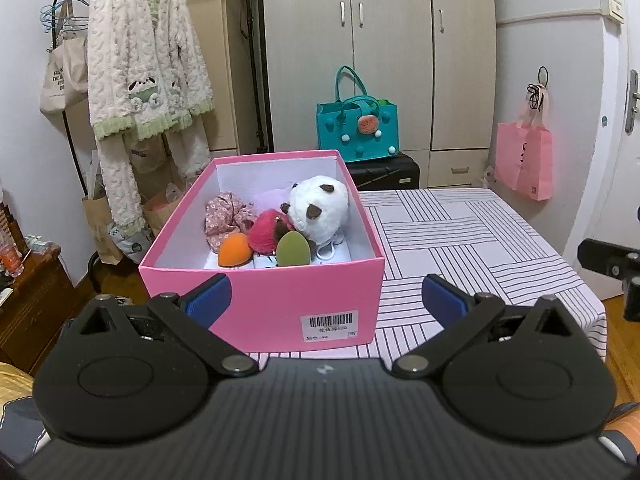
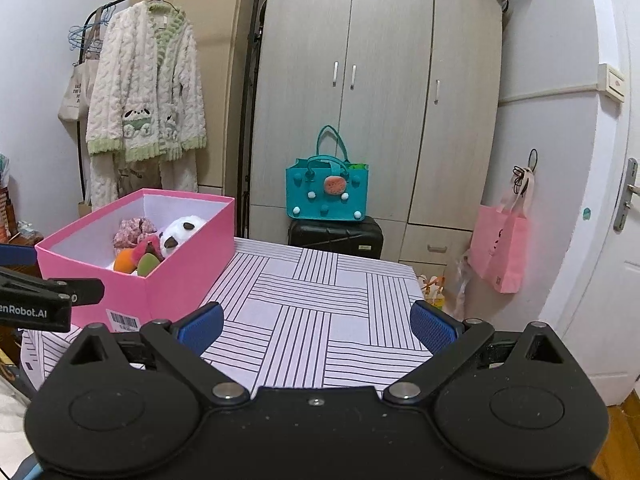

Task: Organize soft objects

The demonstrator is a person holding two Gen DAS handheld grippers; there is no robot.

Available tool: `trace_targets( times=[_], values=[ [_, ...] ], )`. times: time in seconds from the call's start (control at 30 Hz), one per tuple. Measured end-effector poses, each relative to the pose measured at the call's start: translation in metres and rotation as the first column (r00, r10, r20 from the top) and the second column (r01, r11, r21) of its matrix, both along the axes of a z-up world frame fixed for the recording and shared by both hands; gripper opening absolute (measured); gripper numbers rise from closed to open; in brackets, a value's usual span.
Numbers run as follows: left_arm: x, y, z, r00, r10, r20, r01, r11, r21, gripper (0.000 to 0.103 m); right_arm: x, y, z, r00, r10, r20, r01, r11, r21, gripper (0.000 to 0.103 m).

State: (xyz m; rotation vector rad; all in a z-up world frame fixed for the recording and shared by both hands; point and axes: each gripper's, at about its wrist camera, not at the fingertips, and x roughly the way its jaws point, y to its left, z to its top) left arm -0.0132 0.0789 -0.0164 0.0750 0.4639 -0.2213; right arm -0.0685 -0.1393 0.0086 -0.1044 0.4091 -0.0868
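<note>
A pink box [image 1: 280, 300] stands on the striped table [image 1: 460, 240]. Inside lie a white panda plush [image 1: 320, 208], a floral scrunchie [image 1: 226, 212], a magenta fluffy ball [image 1: 268, 230], an orange sponge [image 1: 235, 250] and a green sponge [image 1: 294, 250]. My left gripper [image 1: 326, 296] is open, just in front of the box's near wall, holding nothing. In the right wrist view the pink box [image 2: 180, 272] sits at the left, and my right gripper [image 2: 316, 326] is open over bare tablecloth [image 2: 320, 300], holding nothing. Part of the left gripper [image 2: 40, 300] shows at that view's left edge.
A teal bag [image 1: 358, 126] sits on a black suitcase [image 1: 384, 174] behind the table, before a wardrobe [image 1: 380, 40]. A fluffy robe [image 1: 140, 72] hangs on a rack at left. A pink bag [image 1: 524, 160] hangs at right. A wooden cabinet [image 1: 28, 300] stands left.
</note>
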Motion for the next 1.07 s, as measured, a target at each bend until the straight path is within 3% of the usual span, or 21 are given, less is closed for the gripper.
trace_targets(
  times=[0.4, 0.77, 1.07],
  values=[
    [-0.0055, -0.0081, -0.0010, 1.000, -0.002, 0.028, 0.001, 0.998, 0.068, 0.103, -0.0016, 0.0030, -0.0012, 1.000, 0.001, 0.001, -0.001, 1.000, -0.008, 0.101],
    [-0.0017, -0.0035, -0.0007, 1.000, -0.024, -0.012, 0.024, 1.000, 0.015, 0.103, -0.0013, 0.0014, -0.0023, 1.000, 0.000, -0.001, 0.000, 1.000, -0.006, 0.101],
    [0.0002, -0.0035, -0.0028, 1.000, -0.010, -0.022, 0.011, 1.000, 0.017, 0.103, 0.0014, 0.0006, -0.0034, 1.000, 0.000, -0.006, 0.000, 1.000, -0.004, 0.101]
  ],
)
